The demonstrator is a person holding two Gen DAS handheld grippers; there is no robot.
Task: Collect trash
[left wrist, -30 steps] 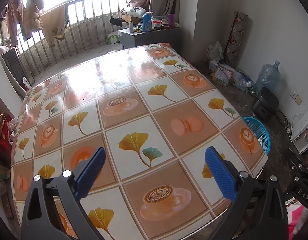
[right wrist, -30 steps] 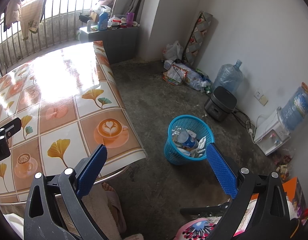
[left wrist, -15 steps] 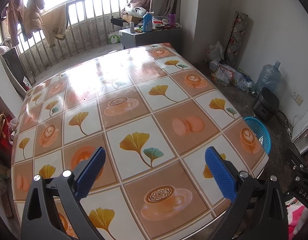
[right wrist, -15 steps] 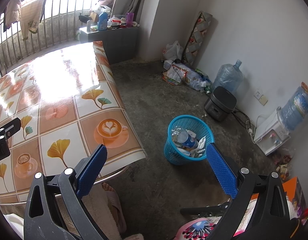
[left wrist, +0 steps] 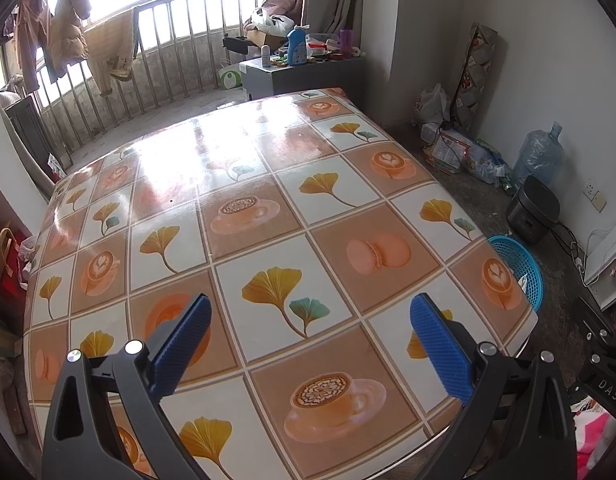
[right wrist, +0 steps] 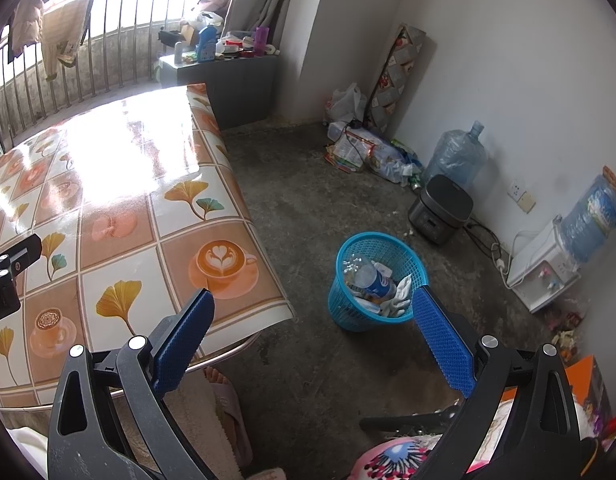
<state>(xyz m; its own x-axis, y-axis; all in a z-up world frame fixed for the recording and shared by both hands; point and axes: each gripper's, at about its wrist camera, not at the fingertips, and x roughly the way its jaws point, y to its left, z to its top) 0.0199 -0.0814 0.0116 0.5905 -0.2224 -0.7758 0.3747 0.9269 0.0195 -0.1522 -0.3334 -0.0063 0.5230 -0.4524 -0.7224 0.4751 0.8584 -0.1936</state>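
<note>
A blue plastic wastebasket (right wrist: 348,308) stands on the concrete floor right of the table; its rim also shows in the left wrist view (left wrist: 520,264). Inside it lie a plastic bottle (right wrist: 368,278) and crumpled white paper (right wrist: 400,296). My right gripper (right wrist: 312,328) is open and empty, held above the floor between the table corner and the basket. My left gripper (left wrist: 308,340) is open and empty, held above the near part of the table (left wrist: 267,208), which has a patterned cloth with leaves and coffee cups. No loose trash shows on the table.
A black rice cooker (right wrist: 442,208), a water jug (right wrist: 456,156) and a pile of bags (right wrist: 368,152) line the right wall. A water dispenser (right wrist: 548,272) stands further right. A grey cabinet (left wrist: 303,72) with bottles sits behind the table. A slipper (right wrist: 227,408) lies under the table edge.
The left wrist view has shifted very slightly; otherwise nothing has visibly changed. Both grippers stay open and empty.
</note>
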